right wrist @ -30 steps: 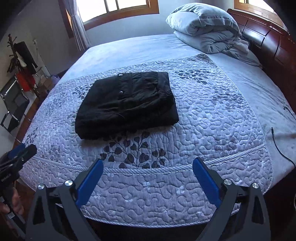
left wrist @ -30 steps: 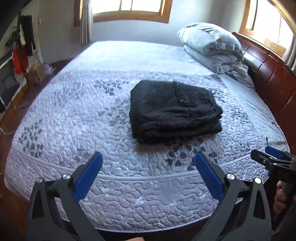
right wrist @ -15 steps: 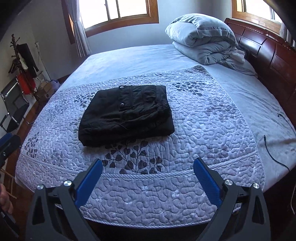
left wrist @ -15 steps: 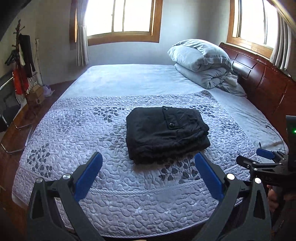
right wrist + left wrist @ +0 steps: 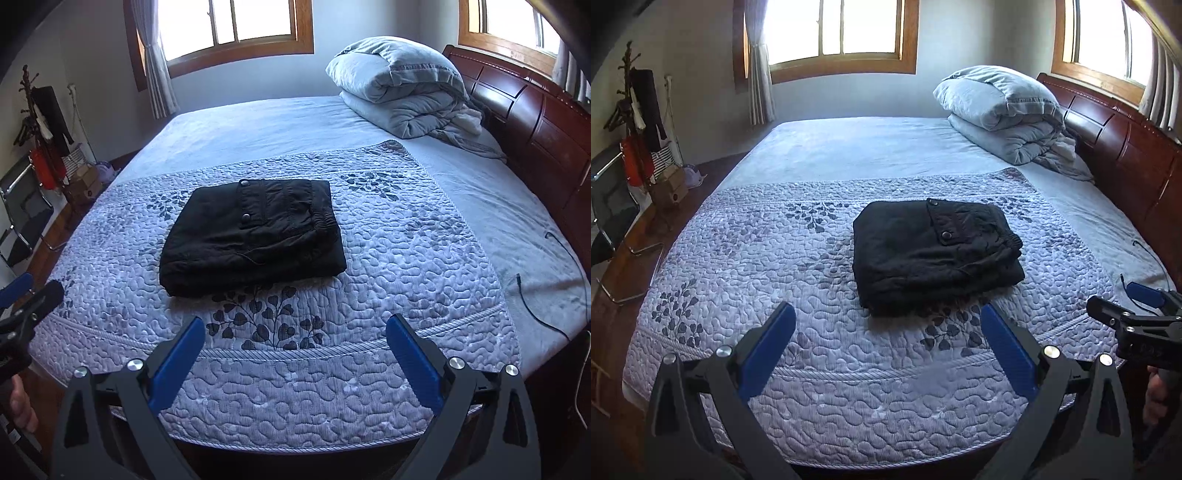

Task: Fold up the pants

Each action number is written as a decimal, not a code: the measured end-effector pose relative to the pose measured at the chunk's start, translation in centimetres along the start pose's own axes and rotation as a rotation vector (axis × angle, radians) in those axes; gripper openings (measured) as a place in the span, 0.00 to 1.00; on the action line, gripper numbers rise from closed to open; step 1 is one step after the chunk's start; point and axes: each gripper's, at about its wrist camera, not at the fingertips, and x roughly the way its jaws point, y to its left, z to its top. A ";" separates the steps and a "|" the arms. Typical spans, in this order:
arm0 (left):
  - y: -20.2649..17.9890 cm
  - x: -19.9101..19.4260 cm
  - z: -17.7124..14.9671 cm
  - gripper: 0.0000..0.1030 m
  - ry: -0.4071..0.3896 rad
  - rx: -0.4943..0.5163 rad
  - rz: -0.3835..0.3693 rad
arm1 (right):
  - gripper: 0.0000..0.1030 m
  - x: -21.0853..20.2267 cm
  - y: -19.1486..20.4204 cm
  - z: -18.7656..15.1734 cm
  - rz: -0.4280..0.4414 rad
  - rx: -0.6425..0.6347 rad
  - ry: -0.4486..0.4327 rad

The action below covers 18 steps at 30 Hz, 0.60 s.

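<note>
Black pants (image 5: 931, 254) (image 5: 255, 236) lie folded into a compact stack on the quilted bedspread (image 5: 812, 280) (image 5: 406, 258), waistband to the right, a snap-button pocket on top. My left gripper (image 5: 888, 345) hangs open near the bed's front edge, well short of the pants, nothing between its blue pads. My right gripper (image 5: 295, 347) is open too, held back over the front of the quilt, apart from the pants. Each gripper shows at the edge of the other's view, held by a hand.
A rolled grey duvet and pillow (image 5: 1004, 110) (image 5: 402, 85) sit at the bed's far right by the dark wooden headboard (image 5: 1126, 155). A black cable (image 5: 535, 295) lies on the sheet at right. A chair and clothes rack (image 5: 631, 147) stand on the floor at left.
Both grippers have pulled back and tilted up from the bed, so the pants look smaller and farther and the windows have come into view. The pants have not moved.
</note>
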 end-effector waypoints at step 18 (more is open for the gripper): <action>0.7 2.8 -0.9 0.97 0.066 -0.005 0.034 | 0.96 1.7 -1.0 -0.4 -0.042 0.014 0.038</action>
